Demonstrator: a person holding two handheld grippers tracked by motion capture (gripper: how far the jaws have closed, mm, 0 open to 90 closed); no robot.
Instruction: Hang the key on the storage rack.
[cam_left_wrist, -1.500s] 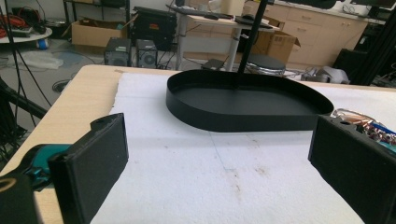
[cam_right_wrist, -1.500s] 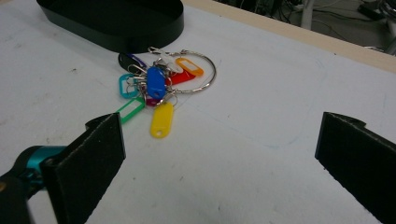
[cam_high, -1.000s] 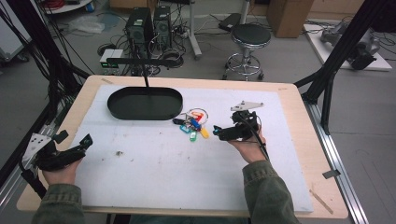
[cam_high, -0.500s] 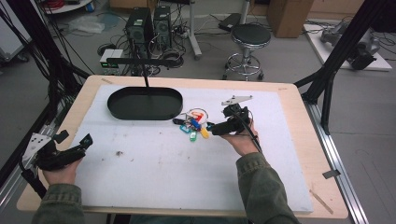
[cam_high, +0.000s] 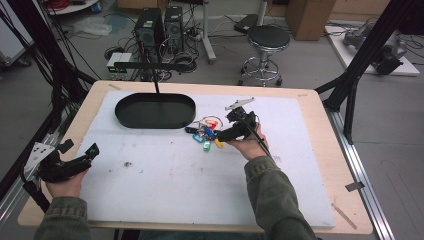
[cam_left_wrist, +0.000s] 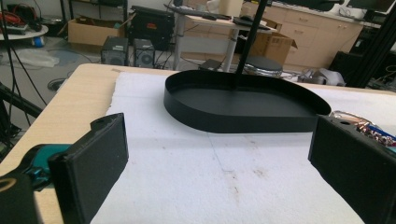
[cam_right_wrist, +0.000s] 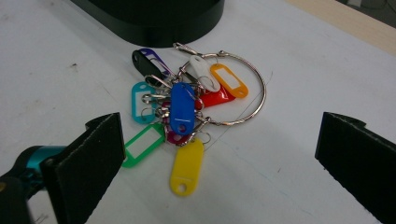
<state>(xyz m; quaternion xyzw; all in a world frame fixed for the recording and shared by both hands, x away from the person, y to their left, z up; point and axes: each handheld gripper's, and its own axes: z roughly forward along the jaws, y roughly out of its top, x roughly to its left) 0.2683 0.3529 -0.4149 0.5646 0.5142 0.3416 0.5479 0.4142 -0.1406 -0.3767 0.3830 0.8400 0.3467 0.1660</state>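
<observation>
Since a second ago the right tool (cam_high: 231, 134) has been travelling forward and a little leftward over the white mat (cam_high: 165, 175), and it is now hovering just beside the bunch of key tags (cam_right_wrist: 182, 119), while the left tool (cam_high: 75, 162) is resting where it was near the surface's left edge. Both tools are standing wide open and gripping nothing. The key tags, strung on a large wire ring (cam_right_wrist: 254, 100), are lying flat on the mat right next to the black oval tray (cam_high: 155, 111), untouched. Judging by this, the work is only beginning: the approach is nearly complete, while the grasp, the lift and probably a drop into the tray are all remaining. In the high view the right hand is covering part of the bunch, and several tags are overlapping, so their exact count is staying unclear.
</observation>
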